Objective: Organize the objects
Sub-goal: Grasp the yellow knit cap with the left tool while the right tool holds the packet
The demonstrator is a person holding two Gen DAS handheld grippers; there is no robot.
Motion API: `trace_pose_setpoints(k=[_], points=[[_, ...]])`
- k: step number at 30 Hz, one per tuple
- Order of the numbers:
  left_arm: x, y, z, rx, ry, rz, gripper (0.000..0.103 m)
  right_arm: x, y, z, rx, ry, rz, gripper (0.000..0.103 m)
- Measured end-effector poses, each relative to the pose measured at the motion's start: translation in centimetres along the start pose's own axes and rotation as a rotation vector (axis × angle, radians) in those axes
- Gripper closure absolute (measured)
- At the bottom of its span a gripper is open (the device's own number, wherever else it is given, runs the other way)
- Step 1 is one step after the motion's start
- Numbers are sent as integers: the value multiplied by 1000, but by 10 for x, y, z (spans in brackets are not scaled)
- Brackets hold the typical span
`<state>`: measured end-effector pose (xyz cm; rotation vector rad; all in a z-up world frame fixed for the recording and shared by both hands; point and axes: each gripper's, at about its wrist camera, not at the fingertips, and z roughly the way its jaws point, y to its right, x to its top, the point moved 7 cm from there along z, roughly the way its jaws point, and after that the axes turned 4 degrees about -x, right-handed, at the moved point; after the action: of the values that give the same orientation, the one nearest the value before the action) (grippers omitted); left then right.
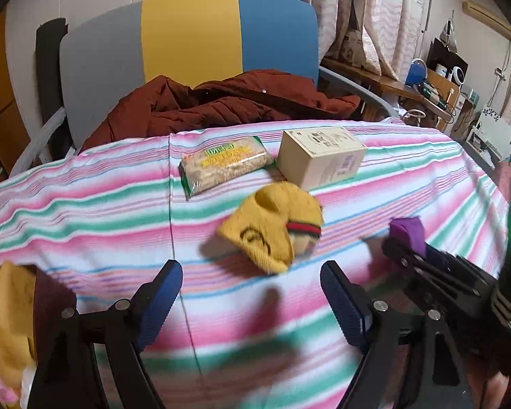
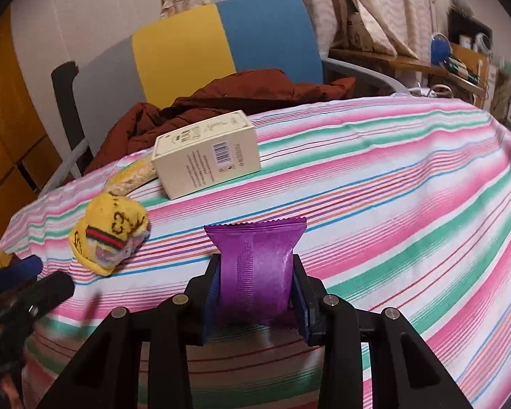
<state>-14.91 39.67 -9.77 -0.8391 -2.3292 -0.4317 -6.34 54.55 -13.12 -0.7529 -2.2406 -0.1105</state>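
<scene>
My right gripper [image 2: 255,283] is shut on a purple snack packet [image 2: 255,266] and holds it just above the striped cloth [image 2: 391,204]. It also shows at the right of the left wrist view [image 1: 407,238]. My left gripper [image 1: 252,293] is open and empty, just short of a yellow sock [image 1: 276,225] that lies crumpled on the cloth; the sock also shows in the right wrist view [image 2: 109,235]. Behind the sock lie a cream box [image 1: 320,156] [image 2: 207,160] and a clear pack of beige snacks [image 1: 225,167], side by side.
A brown jacket [image 1: 221,105] lies on a grey, yellow and blue chair [image 1: 187,37] behind the table. A cluttered wooden desk [image 1: 426,88] stands at the back right. Yellow cloth and a dark object [image 1: 13,306] sit at the left edge.
</scene>
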Motion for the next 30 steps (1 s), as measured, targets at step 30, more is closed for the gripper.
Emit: trace_pose_setpoints(k=[30], points=[[-13,10,29,28,79,6,58,0,0,-4,-92,35,-42,65]])
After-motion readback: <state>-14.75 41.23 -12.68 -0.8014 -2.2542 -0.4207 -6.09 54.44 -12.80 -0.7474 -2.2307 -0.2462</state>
